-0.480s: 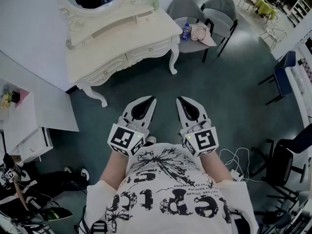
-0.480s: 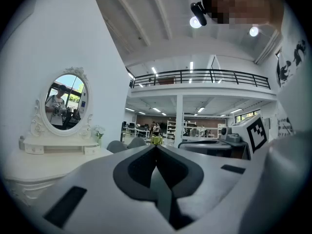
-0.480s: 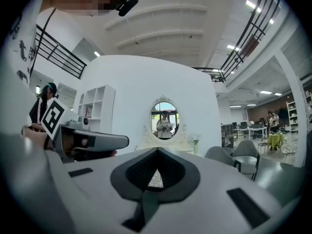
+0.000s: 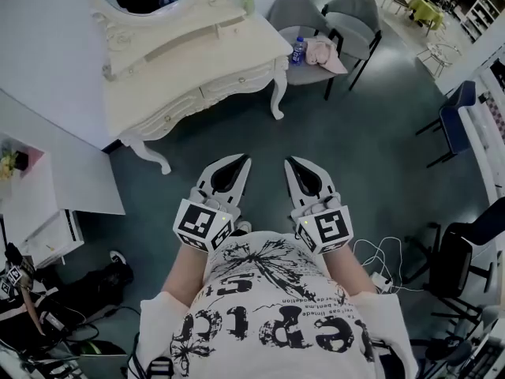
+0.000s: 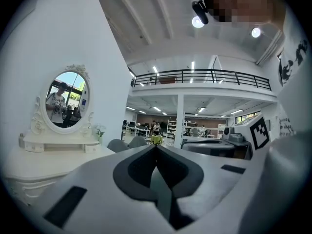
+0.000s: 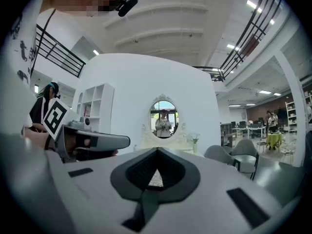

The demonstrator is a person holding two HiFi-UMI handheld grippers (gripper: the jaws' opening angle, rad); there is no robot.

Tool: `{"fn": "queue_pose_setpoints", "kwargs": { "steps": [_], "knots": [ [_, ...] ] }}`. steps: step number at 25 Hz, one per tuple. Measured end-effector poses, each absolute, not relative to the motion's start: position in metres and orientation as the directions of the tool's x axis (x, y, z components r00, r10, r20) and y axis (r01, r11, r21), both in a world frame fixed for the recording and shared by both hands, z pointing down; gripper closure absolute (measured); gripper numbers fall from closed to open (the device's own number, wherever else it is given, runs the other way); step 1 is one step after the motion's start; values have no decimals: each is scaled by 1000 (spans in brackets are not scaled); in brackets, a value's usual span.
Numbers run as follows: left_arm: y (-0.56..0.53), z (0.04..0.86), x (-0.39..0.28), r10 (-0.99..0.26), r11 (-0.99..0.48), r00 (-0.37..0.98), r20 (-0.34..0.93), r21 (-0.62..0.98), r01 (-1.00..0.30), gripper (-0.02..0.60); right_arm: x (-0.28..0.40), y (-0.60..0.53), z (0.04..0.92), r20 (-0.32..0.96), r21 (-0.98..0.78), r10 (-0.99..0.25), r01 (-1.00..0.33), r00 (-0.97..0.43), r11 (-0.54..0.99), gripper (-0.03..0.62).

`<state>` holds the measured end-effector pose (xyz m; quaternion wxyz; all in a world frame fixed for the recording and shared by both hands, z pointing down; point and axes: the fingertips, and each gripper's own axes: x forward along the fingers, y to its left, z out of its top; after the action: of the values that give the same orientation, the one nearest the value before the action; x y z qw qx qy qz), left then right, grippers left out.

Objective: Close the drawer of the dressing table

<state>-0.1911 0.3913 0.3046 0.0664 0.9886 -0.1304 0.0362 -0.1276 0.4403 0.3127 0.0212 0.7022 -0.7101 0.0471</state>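
The white dressing table stands at the upper left of the head view, and its drawer fronts sit flush with the frame. Both grippers are held close to the person's body, well short of the table. My left gripper is shut with nothing in it, and so is my right gripper. In the left gripper view, the left gripper has its tips together, with the table top off to the left. In the right gripper view, the right gripper points toward the oval mirror.
Two grey chairs stand right of the table, one bearing a bottle and a pink cloth. A white cabinet is at the left. Cables and a black chair are at the right. Dark floor lies between me and the table.
Both grippers keep their place and stay shut. The head view has shifted slightly, so the table sits a little higher in the picture.
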Motion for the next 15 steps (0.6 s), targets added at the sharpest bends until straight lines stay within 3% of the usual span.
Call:
{"fn": "queue_pose_setpoints", "kwargs": {
  "steps": [15],
  "knots": [
    [297,331,-218,-233,-956,967,98,159,-247,561,-130,357,340,157,-82,-980,-988,119,-133,577]
  ]
}}
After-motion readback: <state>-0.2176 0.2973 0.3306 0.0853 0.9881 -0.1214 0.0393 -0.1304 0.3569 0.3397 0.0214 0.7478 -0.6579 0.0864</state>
